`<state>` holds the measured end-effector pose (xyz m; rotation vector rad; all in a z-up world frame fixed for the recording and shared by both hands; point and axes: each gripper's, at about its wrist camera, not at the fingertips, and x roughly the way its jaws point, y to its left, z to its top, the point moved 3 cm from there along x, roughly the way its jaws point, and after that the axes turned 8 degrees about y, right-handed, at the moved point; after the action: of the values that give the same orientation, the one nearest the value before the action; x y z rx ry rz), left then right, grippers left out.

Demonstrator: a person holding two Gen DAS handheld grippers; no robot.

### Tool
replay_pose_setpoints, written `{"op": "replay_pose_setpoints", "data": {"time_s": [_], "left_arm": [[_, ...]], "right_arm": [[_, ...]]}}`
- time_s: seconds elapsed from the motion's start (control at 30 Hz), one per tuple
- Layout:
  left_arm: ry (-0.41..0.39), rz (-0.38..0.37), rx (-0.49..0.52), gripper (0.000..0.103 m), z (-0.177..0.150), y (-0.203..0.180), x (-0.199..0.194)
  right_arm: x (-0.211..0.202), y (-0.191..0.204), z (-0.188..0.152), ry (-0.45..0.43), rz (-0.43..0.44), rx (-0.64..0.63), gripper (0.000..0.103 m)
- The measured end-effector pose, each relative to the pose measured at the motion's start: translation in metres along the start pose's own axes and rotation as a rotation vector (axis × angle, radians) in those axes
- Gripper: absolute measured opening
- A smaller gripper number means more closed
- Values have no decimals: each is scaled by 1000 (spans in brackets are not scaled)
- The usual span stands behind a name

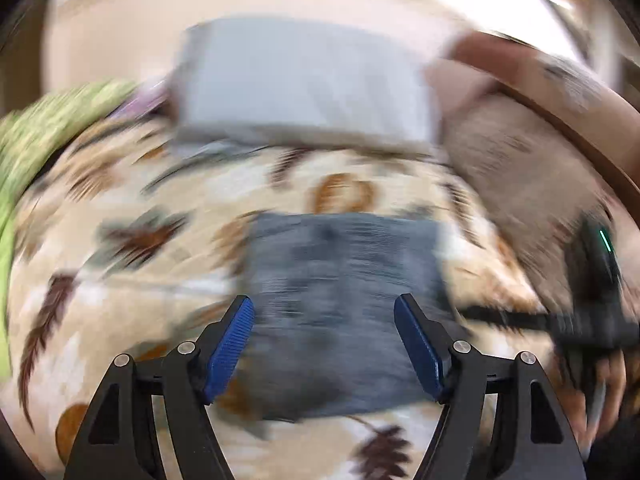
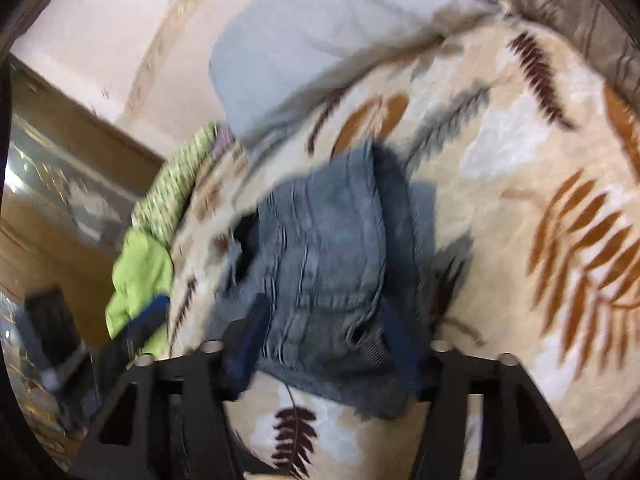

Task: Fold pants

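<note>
Left gripper (image 1: 324,344): blue ribbed pads (image 1: 230,346) set wide apart, nothing between them, hovering above the folded denim pants (image 1: 340,312). Right gripper (image 2: 320,352): its dark blue fingers (image 2: 404,356) likewise stand apart, one on either side of the near end of the pants (image 2: 324,264); motion blur makes it impossible to say whether either finger touches the cloth. The pants form a compact grey-blue bundle, roughly rectangular in the left wrist view, with seams and layered edges visible in the right wrist view — they lie near the middle of a cream blanket (image 1: 120,280) printed with brown, rust and grey leaves (image 2: 580,248). Beyond the pants, at the far edge of the blanket, a pale grey-blue pillow (image 1: 304,80) lies against a light pink wall (image 1: 112,40). To one side of the pillow is a green patterned cloth (image 1: 36,132), seen again in the right wrist view as a bunched bright green fabric (image 2: 140,268) beside the blanket's edge. On the other side, a brownish textured cover (image 1: 512,176) — blurred — abuts the blanket. The left wrist view also catches the other handheld device (image 1: 592,288) at its right margin, dark, with a small green light; the right wrist view shows a dark unit with a blue finger (image 2: 132,332) at its left margin.
</note>
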<state>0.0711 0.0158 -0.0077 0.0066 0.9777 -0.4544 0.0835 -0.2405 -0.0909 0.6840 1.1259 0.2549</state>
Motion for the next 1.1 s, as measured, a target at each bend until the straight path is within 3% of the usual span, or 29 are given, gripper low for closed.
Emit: {"op": "replay_pose_setpoints", "data": {"time_s": [0.03, 0.07, 0.1, 0.2, 0.33, 0.4, 0.5, 0.57, 0.6, 0.7, 0.83, 0.9, 0.97, 1.03, 1.1], "left_arm": [[18, 26, -41, 70, -1, 11, 7], [36, 38, -78, 68, -3, 22, 15], [69, 41, -104, 66, -5, 29, 27], [159, 8, -166, 61, -13, 35, 43], [192, -39, -198, 71, -7, 42, 53], [205, -50, -223, 72, -1, 51, 63], [223, -45, -234, 68, 11, 58, 70], [224, -81, -257, 69, 23, 57, 62], [207, -104, -276, 70, 28, 59, 56], [204, -129, -322, 71, 42, 64, 57], [333, -150, -281, 69, 58, 56, 103], [370, -189, -310, 65, 55, 57, 122], [350, -250, -348, 65, 48, 61, 130], [352, -275, -411, 63, 42, 67, 139], [353, -307, -443, 49, 43, 70, 143]], "right_arm": [[17, -2, -1, 41, -61, -1, 42], [28, -7, -2, 63, -142, 9, 23], [37, -12, -4, 83, -205, 21, 11], [25, -1, -13, 53, -241, -12, 6], [13, -6, -34, 37, -276, 34, 5], [28, -19, -37, 69, -292, 67, 6], [15, -18, -29, 50, -190, 63, 27], [-3, -19, -25, 4, -108, 93, 79], [-13, -21, -21, -40, -89, 112, 85], [-17, -30, 1, -38, -88, 147, 86], [11, -52, 33, 9, -52, 218, 86], [27, -59, 35, 30, -34, 238, 82], [46, -58, 29, 81, -7, 198, 66], [53, -55, 28, 90, -62, 150, 63], [58, -52, 33, 86, -53, 140, 55]]}}
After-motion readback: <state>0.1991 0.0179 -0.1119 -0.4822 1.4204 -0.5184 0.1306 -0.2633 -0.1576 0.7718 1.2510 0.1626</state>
